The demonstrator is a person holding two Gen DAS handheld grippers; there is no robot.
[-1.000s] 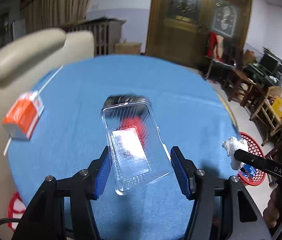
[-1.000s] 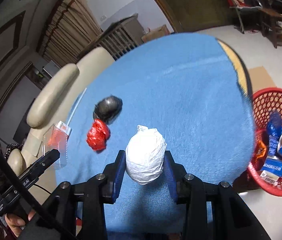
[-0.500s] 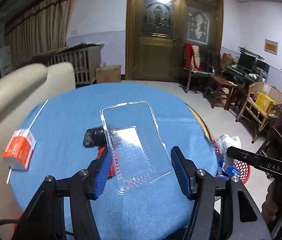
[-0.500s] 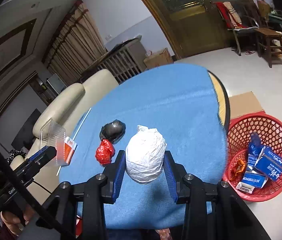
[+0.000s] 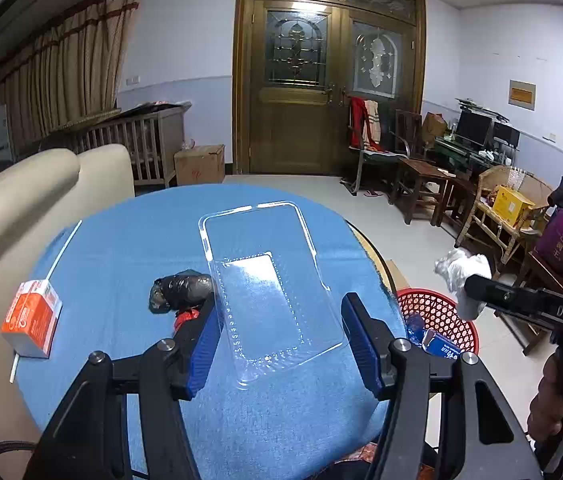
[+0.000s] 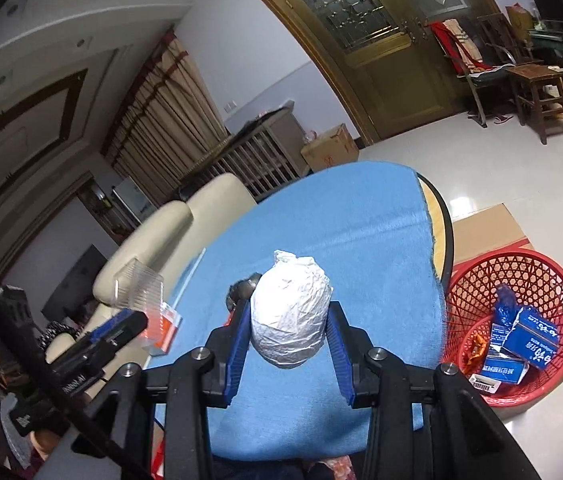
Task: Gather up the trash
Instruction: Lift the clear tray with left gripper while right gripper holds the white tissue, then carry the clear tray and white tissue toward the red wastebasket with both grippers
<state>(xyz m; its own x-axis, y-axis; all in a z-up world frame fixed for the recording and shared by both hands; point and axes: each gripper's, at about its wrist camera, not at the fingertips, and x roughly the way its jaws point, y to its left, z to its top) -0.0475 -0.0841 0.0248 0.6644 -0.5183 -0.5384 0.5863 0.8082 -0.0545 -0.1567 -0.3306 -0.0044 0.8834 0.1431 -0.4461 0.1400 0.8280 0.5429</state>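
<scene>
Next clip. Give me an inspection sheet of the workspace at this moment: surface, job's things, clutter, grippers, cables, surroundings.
Surface: round table under a blue cloth.
Job's things: clear tray in the left gripper; white wad in the right gripper; black bag, a red scrap beside it and an orange carton lie on the cloth; red basket on the floor by the table holds blue cartons.
Clutter: straw on the cloth.
Grippers: each shut on its item, both held above the table.
Cables: dark cable at the left gripper's base.
Surroundings: cream sofa, wooden double door, chairs, crib.
</scene>
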